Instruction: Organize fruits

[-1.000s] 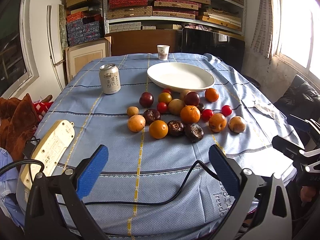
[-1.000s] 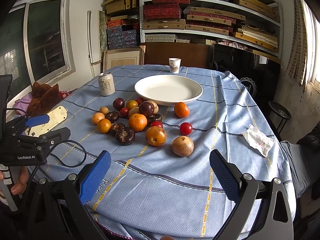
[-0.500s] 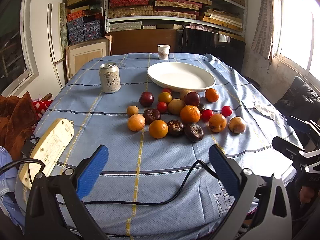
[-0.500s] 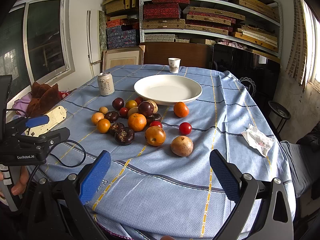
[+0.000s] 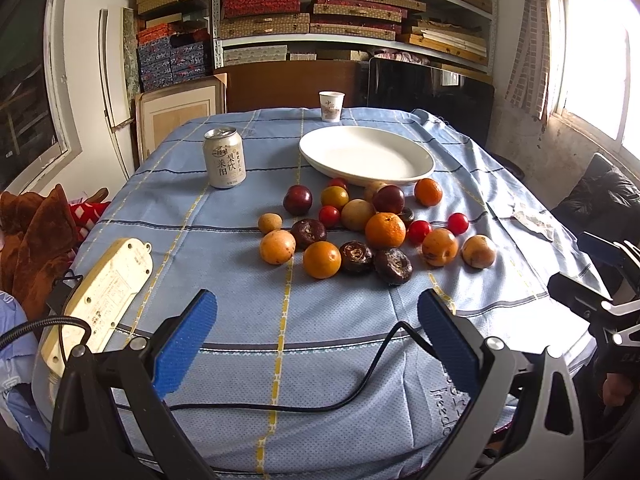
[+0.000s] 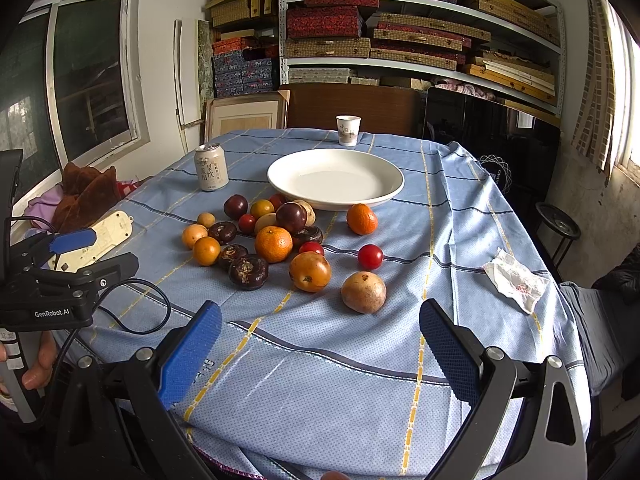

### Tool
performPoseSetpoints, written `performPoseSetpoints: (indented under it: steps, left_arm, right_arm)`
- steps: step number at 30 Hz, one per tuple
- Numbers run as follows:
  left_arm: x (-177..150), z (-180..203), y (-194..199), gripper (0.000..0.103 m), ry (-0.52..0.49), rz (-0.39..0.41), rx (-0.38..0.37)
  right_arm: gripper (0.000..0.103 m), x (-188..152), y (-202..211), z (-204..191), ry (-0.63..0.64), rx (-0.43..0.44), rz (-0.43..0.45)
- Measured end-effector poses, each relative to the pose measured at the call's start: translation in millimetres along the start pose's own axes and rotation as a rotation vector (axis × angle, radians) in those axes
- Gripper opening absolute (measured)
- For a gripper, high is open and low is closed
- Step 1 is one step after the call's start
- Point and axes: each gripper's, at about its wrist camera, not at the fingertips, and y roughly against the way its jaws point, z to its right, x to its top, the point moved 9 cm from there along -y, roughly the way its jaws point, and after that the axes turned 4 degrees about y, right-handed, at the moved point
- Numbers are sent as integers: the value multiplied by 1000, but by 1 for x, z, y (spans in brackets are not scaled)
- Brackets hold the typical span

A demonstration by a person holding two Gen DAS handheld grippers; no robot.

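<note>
Crowding the middle of the blue tablecloth (image 5: 240,288), the fruits (image 5: 376,228) lie loose just in front of the white plate (image 5: 366,158), which holds nothing; a drink can (image 5: 224,158) stands left of the plate, a paper cup (image 5: 331,106) behind it, a crumpled wrapper (image 6: 514,280) near the right edge, and a power strip (image 5: 100,292) with a black cable (image 5: 360,380) lies across the near edge. The left gripper (image 5: 316,344) and right gripper (image 6: 320,354) both hover spread wide and empty short of the fruit, barely shifted from half a second ago
</note>
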Motion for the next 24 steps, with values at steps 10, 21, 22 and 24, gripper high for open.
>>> performPoseSetpoints:
  steps: [10,21,22,24]
  left_arm:
    - [0,-2,-1,98,-1,-1,2]
    - [0,-1,0,98,0,-1,0]
    - [0,-2,0,98,3,1,-4]
    - [0,-1,-1,98,1,5,-20]
  right_arm:
    - [100,1,0,0,1,0,0]
    - [100,0,0,0,2,1,-1]
    - [100,0,0,0,2,2,0]
    - [99,0,0,1,2,4,5]
